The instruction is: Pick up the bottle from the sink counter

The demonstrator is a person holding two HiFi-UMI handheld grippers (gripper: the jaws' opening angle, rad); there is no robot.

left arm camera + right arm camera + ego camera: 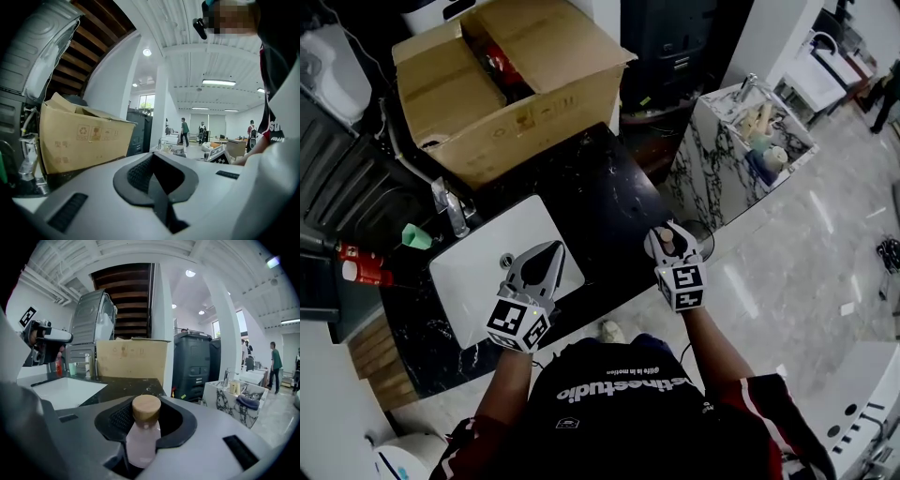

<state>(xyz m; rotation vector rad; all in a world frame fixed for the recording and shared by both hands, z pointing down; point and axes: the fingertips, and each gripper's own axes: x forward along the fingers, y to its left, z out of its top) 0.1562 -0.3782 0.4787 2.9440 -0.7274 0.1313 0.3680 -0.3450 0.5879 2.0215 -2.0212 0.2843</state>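
Two grippers, left gripper, right gripper; one bottle; one cardboard box; one sink; one faucet.

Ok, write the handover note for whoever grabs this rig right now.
Right tool: shut on the bottle, pink with a wooden cap, upright between the jaws.
Left tool: shut, empty, above the sink.
Done: bottle gripped and apparently off the black counter, by its right edge.
Left: only to keep hold; no set-down spot is shown.
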